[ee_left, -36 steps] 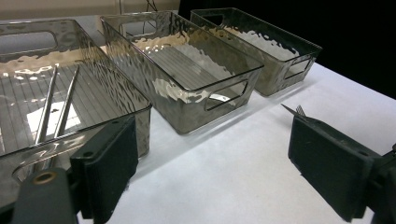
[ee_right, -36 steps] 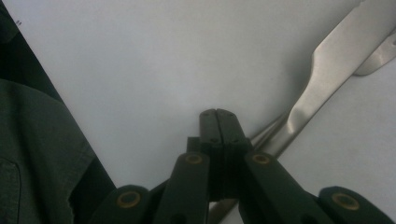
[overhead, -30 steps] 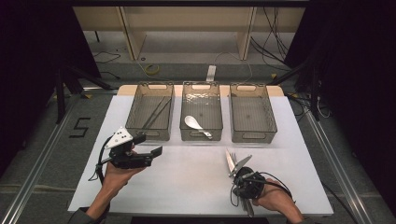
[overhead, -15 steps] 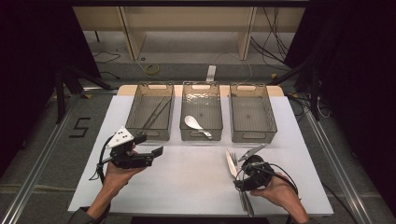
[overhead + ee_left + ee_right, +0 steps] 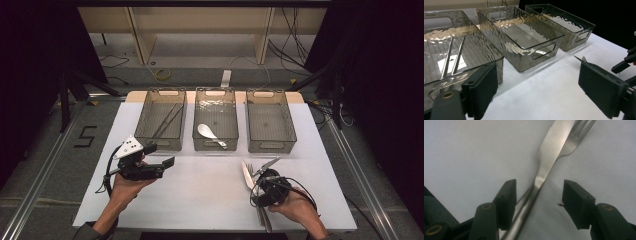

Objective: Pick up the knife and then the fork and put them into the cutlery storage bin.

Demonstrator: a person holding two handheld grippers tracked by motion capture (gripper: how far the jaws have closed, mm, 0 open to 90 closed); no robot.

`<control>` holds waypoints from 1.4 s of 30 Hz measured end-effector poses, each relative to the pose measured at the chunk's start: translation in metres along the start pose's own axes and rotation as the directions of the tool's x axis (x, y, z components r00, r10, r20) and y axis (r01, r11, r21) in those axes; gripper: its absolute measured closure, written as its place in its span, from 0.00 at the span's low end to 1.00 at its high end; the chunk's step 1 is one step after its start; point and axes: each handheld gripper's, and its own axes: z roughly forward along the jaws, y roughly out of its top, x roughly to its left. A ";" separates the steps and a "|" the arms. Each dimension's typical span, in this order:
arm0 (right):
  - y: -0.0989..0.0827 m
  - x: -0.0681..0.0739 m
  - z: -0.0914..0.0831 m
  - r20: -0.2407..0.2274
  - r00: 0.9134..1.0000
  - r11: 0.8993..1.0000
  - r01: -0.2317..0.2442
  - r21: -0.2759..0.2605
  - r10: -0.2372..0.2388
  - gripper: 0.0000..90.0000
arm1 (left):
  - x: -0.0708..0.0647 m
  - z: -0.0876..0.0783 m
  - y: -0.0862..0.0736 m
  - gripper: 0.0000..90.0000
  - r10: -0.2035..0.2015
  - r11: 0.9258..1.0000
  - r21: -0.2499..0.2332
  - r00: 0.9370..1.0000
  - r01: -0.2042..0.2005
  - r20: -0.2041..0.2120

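Observation:
A steel knife (image 5: 549,157) and fork (image 5: 579,135) lie crossed on the white table, spreading in a V (image 5: 247,175) in front of the person's right hand. My right gripper (image 5: 537,197) hovers low over their handles. Its jaws are apart and have just been closing a little. The knife handle runs between them close to the left pad (image 5: 507,202), and neither pad presses on it. My left gripper (image 5: 161,155) is held above the table near the left bin, with its jaws wide open (image 5: 541,95) and nothing between them.
Three clear grey bins stand in a row at the back. The left bin (image 5: 161,120) holds metal chopsticks (image 5: 451,57), the middle bin (image 5: 215,120) holds a white spoon (image 5: 207,132), and the right bin (image 5: 271,122) holds nothing. Bare white table (image 5: 200,190) lies between the hands.
The right gripper's jaws stand wider apart than a second ago, and the knife and fork lie about where they were. The left gripper has stayed where it was.

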 end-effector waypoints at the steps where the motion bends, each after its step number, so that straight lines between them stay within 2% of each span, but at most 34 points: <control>1: 0.000 0.000 0.001 -0.004 1.000 1.000 0.004 0.002 -0.004 0.54 | 0.000 0.000 0.000 0.17 0.000 1.000 0.000 1.000 0.000 0.000; 10: 0.003 0.002 0.009 -0.010 1.000 1.000 0.013 0.027 -0.012 0.66 | 0.000 0.000 0.000 0.17 0.000 1.000 0.000 1.000 0.000 0.000; 18: 0.006 0.004 0.013 0.001 1.000 0.999 0.025 0.045 -0.025 0.72 | 0.000 0.000 0.000 0.17 0.001 1.000 0.001 1.000 -0.001 0.002; 29: 0.010 0.003 0.012 0.008 0.999 0.999 0.038 0.039 -0.038 0.80 | 0.000 0.000 0.000 0.17 -0.001 1.000 -0.001 1.000 0.001 0.001; 34: 0.012 0.001 0.010 -0.013 0.999 0.999 0.034 0.025 -0.033 0.89 | 0.000 0.001 0.000 0.17 0.000 1.000 0.002 1.000 0.000 0.002; 37: 0.012 -0.001 0.010 -0.030 0.999 0.999 0.030 0.022 -0.029 0.90 | 0.000 0.001 0.000 0.17 0.005 1.000 0.004 1.000 -0.005 0.002; 42: 0.014 0.002 0.010 -0.011 0.999 0.998 0.046 0.037 -0.046 0.90 | -0.001 0.001 0.000 0.17 0.007 1.000 0.005 1.000 -0.007 0.001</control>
